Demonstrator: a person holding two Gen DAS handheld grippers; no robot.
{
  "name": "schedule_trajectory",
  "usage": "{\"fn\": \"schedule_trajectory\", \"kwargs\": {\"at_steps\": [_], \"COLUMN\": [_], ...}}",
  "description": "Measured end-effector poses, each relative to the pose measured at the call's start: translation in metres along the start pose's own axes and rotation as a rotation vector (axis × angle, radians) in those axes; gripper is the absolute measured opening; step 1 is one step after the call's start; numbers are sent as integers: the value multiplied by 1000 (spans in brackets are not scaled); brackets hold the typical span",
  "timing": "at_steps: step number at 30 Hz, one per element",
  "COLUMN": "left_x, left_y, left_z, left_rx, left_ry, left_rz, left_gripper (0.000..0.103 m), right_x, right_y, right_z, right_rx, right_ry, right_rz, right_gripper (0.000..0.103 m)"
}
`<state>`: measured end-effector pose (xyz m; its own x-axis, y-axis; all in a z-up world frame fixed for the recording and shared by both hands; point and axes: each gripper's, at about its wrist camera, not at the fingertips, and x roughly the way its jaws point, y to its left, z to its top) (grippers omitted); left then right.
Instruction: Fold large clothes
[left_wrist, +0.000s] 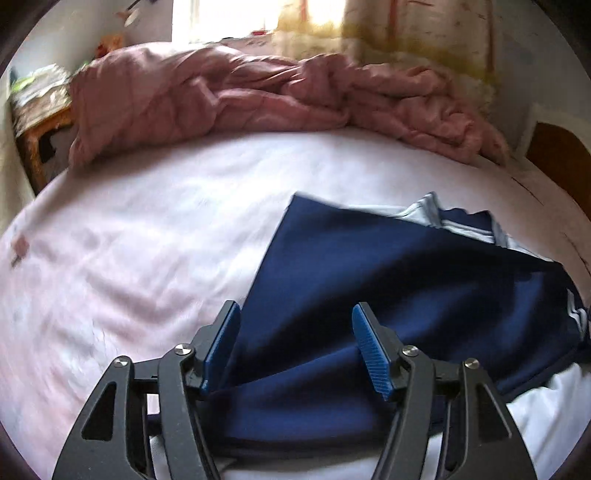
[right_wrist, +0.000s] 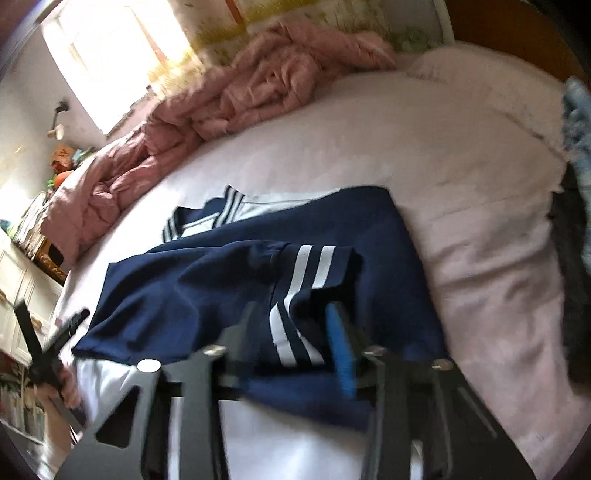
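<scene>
A navy blue garment (left_wrist: 388, 280) with white stripes lies partly folded on the pale pink bed sheet (left_wrist: 129, 240). My left gripper (left_wrist: 295, 350) is open, its blue pads (left_wrist: 369, 350) either side of the garment's near left part. In the right wrist view the garment (right_wrist: 221, 280) shows a white-striped cuff (right_wrist: 314, 266) and a striped sailor collar (right_wrist: 229, 206). My right gripper (right_wrist: 295, 339) is open around the striped cuff fabric, the cloth draped over its left finger. The left gripper also shows in the right wrist view (right_wrist: 48, 354), held in a hand at far left.
A crumpled pink quilt (left_wrist: 258, 92) lies along the far side of the bed, below a curtained window (left_wrist: 332, 22). A wooden side table (left_wrist: 40, 122) stands at the left. A wooden headboard (left_wrist: 561, 158) is at the right. White fabric (right_wrist: 295, 435) lies under the garment's near edge.
</scene>
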<state>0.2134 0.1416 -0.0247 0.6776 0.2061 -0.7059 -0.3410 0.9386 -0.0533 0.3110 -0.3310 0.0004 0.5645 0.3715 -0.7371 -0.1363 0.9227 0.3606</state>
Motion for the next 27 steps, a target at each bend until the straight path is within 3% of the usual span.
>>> {"fn": "schedule_trajectory", "kwargs": {"at_steps": [3, 4, 6, 10, 13, 20, 22, 24, 25, 26, 27], "left_x": [9, 12, 15, 16, 18, 17, 18, 18, 18, 17, 16], "left_y": [9, 12, 13, 10, 7, -1, -4, -7, -8, -9, -10], "left_z": [-5, -5, -4, -4, -2, -3, -3, -3, -3, -3, -3], "left_rx": [-78, -94, -104, -91, -80, -36, -24, -10, -4, 2, 6], "left_ry": [28, 41, 55, 53, 62, 57, 56, 54, 51, 45, 39], "left_rz": [-12, -24, -32, -37, -33, -34, -33, -29, -27, -27, -31], "left_gripper": [56, 56, 56, 56, 54, 55, 56, 58, 59, 60, 61], "right_x": [22, 28, 26, -8, -4, -2, -5, -11, -15, -18, -19], "right_y": [2, 3, 6, 28, 27, 3, 5, 3, 1, -1, -1], "right_z": [1, -1, -6, -30, -47, -44, -42, -37, -30, -25, -20], "right_rx": [6, -5, -21, -178, -259, -187, -199, -160, -127, -103, -92], "right_ry": [41, 61, 26, -109, -32, 48, 34, 6, -24, -59, -79], "right_rz": [-10, -44, -80, -173, -267, -204, -209, -204, -182, -178, -194], "right_gripper": [25, 16, 8, 6, 5, 6, 16, 41, 66, 73, 73]}}
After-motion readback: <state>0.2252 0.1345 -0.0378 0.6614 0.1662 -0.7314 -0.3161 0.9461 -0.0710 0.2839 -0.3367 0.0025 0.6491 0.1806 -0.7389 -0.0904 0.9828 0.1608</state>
